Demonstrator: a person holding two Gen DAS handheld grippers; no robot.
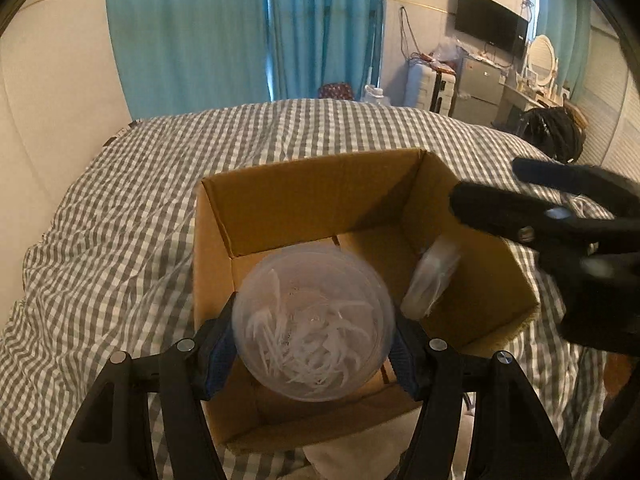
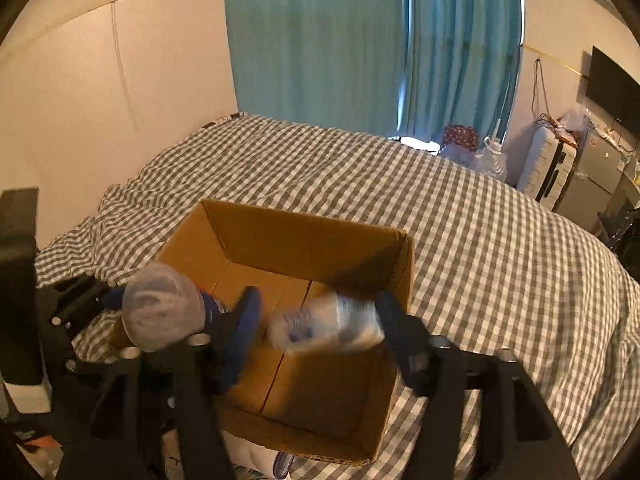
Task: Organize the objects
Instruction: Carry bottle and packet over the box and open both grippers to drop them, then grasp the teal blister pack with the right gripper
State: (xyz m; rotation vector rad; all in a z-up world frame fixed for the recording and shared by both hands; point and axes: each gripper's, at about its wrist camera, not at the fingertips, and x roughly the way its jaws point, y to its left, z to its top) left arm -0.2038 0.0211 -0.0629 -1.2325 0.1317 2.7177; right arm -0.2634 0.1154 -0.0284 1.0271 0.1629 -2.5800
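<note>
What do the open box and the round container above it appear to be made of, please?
Box: corrugated cardboard, matte brown, with folded flaps and creased seams. Round container: probably translucent plastic, slightly frosted; whitish shreds show through its wall.

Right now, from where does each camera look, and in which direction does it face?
Left wrist: sits behind the left tongs, facing down into the cardboard box on the checked bedspread; a clear round tub fills its fingers, right tongs at right.
Right wrist: sits behind the right tongs, facing down into the box; a blurred plastic packet sits between its fingers, left tongs at left.
Shared: box, bedspread, blue curtains.
</note>
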